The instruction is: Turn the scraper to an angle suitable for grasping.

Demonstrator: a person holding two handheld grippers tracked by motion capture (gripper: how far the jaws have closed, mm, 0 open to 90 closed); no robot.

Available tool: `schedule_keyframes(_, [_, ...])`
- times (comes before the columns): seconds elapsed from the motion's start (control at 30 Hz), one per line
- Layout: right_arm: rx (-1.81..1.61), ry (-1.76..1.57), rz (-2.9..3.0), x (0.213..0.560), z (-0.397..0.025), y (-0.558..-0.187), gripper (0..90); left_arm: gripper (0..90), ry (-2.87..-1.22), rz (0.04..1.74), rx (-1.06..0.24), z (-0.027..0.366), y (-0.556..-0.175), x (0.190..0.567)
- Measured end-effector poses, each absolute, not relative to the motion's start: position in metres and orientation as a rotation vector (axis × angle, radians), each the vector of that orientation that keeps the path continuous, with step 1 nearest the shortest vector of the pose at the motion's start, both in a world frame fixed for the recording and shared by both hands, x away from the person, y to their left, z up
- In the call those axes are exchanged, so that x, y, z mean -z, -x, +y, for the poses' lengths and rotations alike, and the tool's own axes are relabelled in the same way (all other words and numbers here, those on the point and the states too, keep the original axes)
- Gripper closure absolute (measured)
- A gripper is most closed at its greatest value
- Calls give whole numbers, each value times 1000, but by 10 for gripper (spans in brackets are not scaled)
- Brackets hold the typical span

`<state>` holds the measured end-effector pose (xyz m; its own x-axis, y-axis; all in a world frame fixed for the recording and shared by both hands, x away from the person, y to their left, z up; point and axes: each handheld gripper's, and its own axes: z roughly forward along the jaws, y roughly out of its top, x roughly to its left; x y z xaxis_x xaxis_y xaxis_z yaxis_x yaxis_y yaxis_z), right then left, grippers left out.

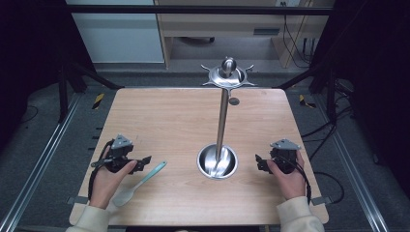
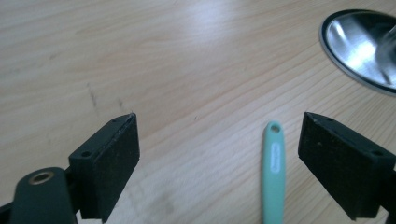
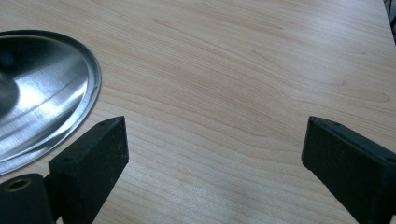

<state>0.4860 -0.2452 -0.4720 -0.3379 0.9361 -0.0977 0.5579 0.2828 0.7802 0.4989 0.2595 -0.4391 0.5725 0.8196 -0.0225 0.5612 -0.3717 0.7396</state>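
A mint-green spoon (image 1: 140,182) lies flat on the wooden table (image 1: 159,121) at the front left, its handle pointing toward the middle. In the left gripper view the spoon handle (image 2: 273,172) lies on the wood between the open jaws, nearer the right jaw. My left gripper (image 1: 143,163) is open, just left of the handle end. A steel stand has a round base (image 1: 217,162), a tall pole (image 1: 222,121) and a hooked top disc (image 1: 228,75). My right gripper (image 1: 258,163) is open over bare wood, right of the base (image 3: 42,93).
A small dark round mark (image 1: 234,101) sits on the table near the far edge. The stand's base edge (image 2: 359,46) lies ahead and right of the left gripper. Metal rails and cables run on the floor at both sides of the table.
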Motion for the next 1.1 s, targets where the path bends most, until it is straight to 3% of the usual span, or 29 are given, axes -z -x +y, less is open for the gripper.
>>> schedule_keyframes(0.3, [-872,-1342,1996,473,-246,-485,78,113,-2211,1067,-476,231,-514,438])
schedule_keyframes(0.4, [-861,-1332,2010,474,-245,-486,82,141,-2302,1065,-533,228,-508,442])
schedule_keyframes(0.67, [-850,-1335,2029,476,-242,-487,85,251,-2322,1075,-561,226,-505,441])
schedule_keyframes(0.7, [-848,-1332,2029,476,-242,-488,86,279,-2310,1078,-571,226,-504,440])
schedule_keyframes(0.73, [-848,-1332,2031,476,-242,-488,88,385,-2307,1076,-578,227,-503,439])
schedule_keyframes(0.77, [-848,-1332,2031,476,-242,-488,88,385,-2300,1078,-599,229,-503,437])
schedule_keyframes(0.8, [-851,-1333,2033,475,-242,-487,92,488,-2289,1087,-624,230,-502,435])
schedule_keyframes(0.83, [-851,-1333,2033,475,-242,-487,92,488,-2287,1090,-647,232,-502,434])
schedule_keyframes(0.93, [-864,-1326,2040,475,-241,-487,96,691,-2293,1075,-628,236,-500,434])
schedule_keyframes(1.0, [-865,-1331,2044,475,-240,-487,96,733,-2312,1067,-620,237,-500,437])
schedule_keyframes(1.07, [-857,-1329,2048,476,-241,-488,97,849,-2331,1074,-609,238,-500,440])
schedule_keyframes(1.1, [-857,-1329,2048,476,-241,-488,97,849,-2339,1070,-600,238,-500,441])
